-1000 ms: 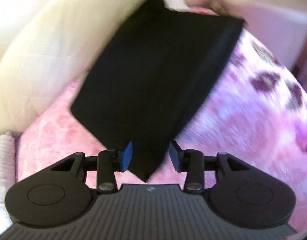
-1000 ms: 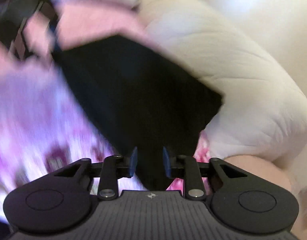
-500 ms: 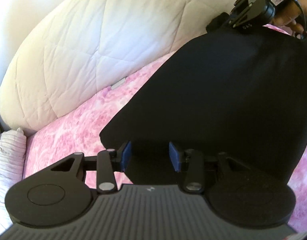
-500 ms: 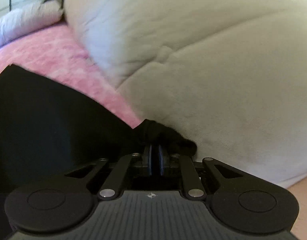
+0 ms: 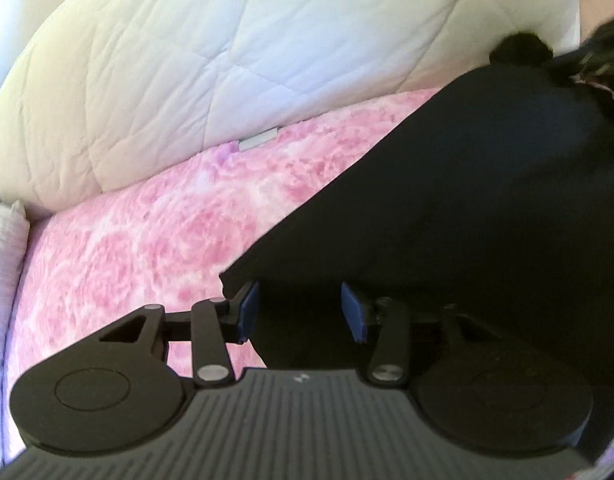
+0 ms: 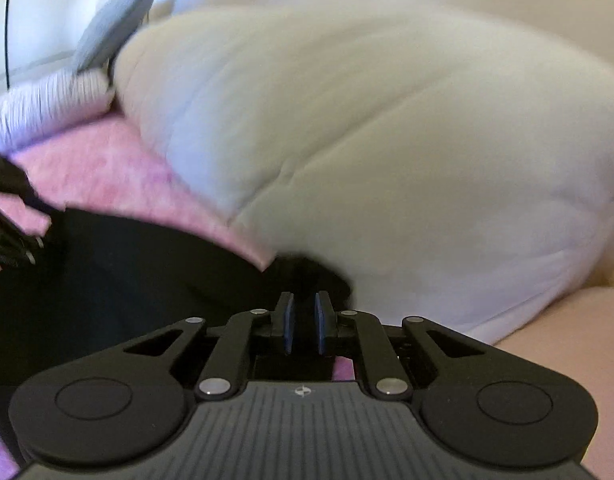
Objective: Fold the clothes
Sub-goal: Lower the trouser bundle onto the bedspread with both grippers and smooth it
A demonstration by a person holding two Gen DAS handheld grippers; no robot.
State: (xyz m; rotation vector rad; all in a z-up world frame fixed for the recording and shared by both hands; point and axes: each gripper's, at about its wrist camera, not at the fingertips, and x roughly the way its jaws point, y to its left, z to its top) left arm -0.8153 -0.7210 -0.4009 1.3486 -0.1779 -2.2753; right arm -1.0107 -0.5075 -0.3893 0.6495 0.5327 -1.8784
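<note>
A black garment (image 5: pixel 467 200) is spread over the pink bedspread (image 5: pixel 147 248), its far edge close to a cream quilt (image 5: pixel 187 80). My left gripper (image 5: pixel 301 312) has the near corner of the garment filling the gap between its blue pads, which stand fairly wide apart. In the right wrist view, my right gripper (image 6: pixel 303 322) is nearly closed on a bunched corner of the black garment (image 6: pixel 127 272), right against the quilt (image 6: pixel 387 140). The left gripper's body (image 6: pixel 3 232) shows blurred at that view's left edge.
The puffy quilt runs along the whole far side of the bedspread (image 6: pixel 99 160). A white ribbed pillow (image 5: pixel 3 248) lies at the left end, with a grey object (image 6: pixel 115 28) behind it. A small grey label (image 5: pixel 259 141) pokes out under the quilt.
The garment went from hanging slanted in the air to lying spread on the bed. Both grippers carried their corners toward the quilt and down. The right pads narrowed on the cloth.
</note>
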